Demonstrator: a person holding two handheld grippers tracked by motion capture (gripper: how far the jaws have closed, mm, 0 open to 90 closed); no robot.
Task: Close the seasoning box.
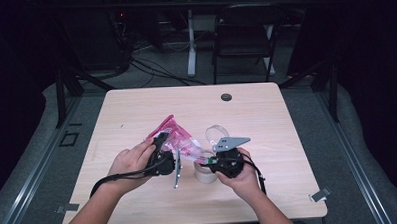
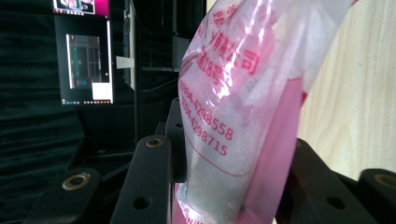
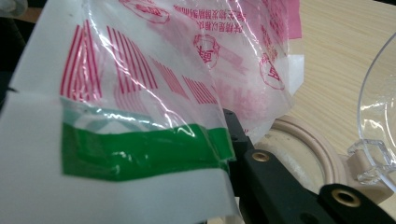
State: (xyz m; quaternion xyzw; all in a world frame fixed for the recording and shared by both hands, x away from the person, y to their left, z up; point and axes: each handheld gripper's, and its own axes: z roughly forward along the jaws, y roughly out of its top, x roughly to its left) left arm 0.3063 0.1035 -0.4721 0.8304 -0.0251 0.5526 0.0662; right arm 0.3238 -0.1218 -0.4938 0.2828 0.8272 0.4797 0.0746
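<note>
Pale wood tabletop (image 1: 139,194) carries the work, dark floor around it. Near its middle a pink-printed plastic bag (image 1: 180,140) is stretched between both grippers. At the bag's left end the left gripper (image 1: 160,143) has its jaws partly closed and pressing on the filled bag (image 2: 233,140). At the bag's right end the right gripper (image 1: 213,159) is clamped tight on the green-taped edge (image 3: 140,149). Just right of the bag stands a beige container (image 1: 204,173) with a clear hinged lid (image 1: 216,135).
</note>
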